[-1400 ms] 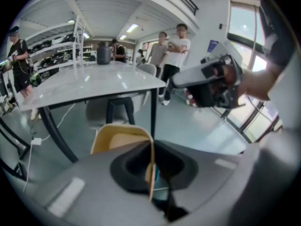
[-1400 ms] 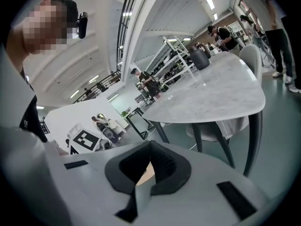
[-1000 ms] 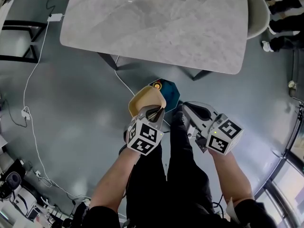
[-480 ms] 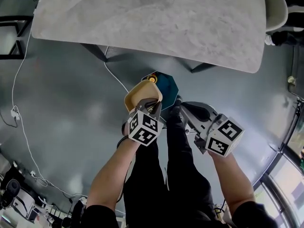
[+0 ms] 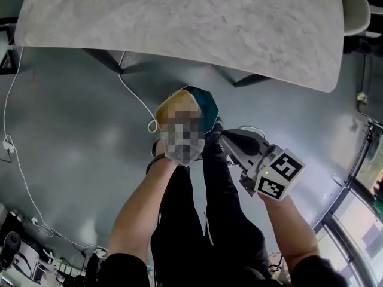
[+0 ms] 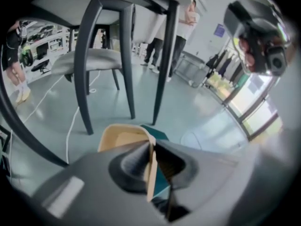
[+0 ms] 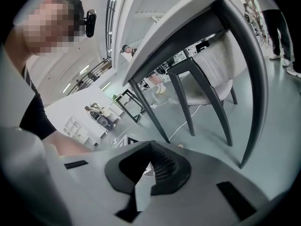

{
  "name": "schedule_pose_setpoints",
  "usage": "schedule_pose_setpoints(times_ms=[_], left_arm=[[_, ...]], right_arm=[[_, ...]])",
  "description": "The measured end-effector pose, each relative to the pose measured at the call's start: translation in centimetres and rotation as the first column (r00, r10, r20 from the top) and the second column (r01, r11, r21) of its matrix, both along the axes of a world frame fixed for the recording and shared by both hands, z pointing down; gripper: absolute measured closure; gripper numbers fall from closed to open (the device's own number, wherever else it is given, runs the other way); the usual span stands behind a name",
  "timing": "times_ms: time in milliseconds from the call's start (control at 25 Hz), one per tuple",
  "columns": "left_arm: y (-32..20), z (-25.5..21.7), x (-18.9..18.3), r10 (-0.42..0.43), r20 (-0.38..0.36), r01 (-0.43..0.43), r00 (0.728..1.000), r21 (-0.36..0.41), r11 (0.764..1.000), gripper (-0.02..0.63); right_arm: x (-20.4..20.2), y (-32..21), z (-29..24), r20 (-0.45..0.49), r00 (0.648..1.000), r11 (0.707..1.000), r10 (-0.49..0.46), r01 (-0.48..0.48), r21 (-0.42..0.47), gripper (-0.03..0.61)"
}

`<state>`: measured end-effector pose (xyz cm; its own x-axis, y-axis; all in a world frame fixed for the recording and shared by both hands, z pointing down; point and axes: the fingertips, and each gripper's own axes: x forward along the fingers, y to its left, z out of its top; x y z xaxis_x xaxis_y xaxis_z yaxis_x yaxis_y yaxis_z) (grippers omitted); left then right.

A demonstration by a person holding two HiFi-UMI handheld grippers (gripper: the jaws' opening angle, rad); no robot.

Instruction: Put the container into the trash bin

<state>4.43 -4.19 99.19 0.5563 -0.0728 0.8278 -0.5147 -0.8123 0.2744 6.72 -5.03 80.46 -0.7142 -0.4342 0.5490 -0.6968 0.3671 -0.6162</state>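
A tan paper container (image 5: pixel 175 107) hangs just above a teal trash bin (image 5: pixel 206 105) on the grey floor under the table's near edge. My left gripper (image 5: pixel 182 121) pinches its near wall and points steeply down. In the left gripper view that wall (image 6: pixel 150 166) stands edge-on between the jaws, which are opening, with the bin (image 6: pixel 157 133) showing right behind it. My right gripper (image 5: pixel 227 137) is to the right of the bin, shut and holding nothing. The right gripper view shows its tips (image 7: pixel 151 147) meeting.
The grey stone table (image 5: pixel 239 23) fills the far side, with its dark legs (image 6: pixel 89 60) close behind the bin. A white cable (image 5: pixel 134 94) trails across the floor to the bin's left. The person's legs (image 5: pixel 209 208) stand between the two arms.
Both grippers have sunk toward the floor. The container has come down over the left part of the bin and now hides more of it.
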Motion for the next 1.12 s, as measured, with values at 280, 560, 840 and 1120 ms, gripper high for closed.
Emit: schedule_pose_setpoints(times_ms=[280,560,840,1120], left_arm=[[0.5,0.8,-0.3,-0.05,0.005,0.05,0.999,-0.04,0.998,0.423],[0.2,-5.5,-2.0,-0.169,-0.064,0.165,0.983,-0.071,0.984,0.425],[-2.1,-17.5,-4.4,-0.287,-0.149,0.288,0.946,-0.018,0.958,0.445],[-6.5,-31.1,-7.6,-0.39,-0.264,0.428,0.882,0.102,0.898,0.459]], right_arm=[[0.6,0.1,-0.7,-0.018,1.0,1.0,-0.02,0.019,-0.01,0.583],[-0.1,-1.7,-5.5,-0.01,1.0,0.999,-0.03,0.03,0.041,0.583],[-0.8,-2.9,-14.3,-0.004,0.999,0.993,-0.051,0.051,0.105,0.583],[-1.4,-3.5,-23.3,0.009,0.998,0.983,-0.06,0.058,0.176,0.583]])
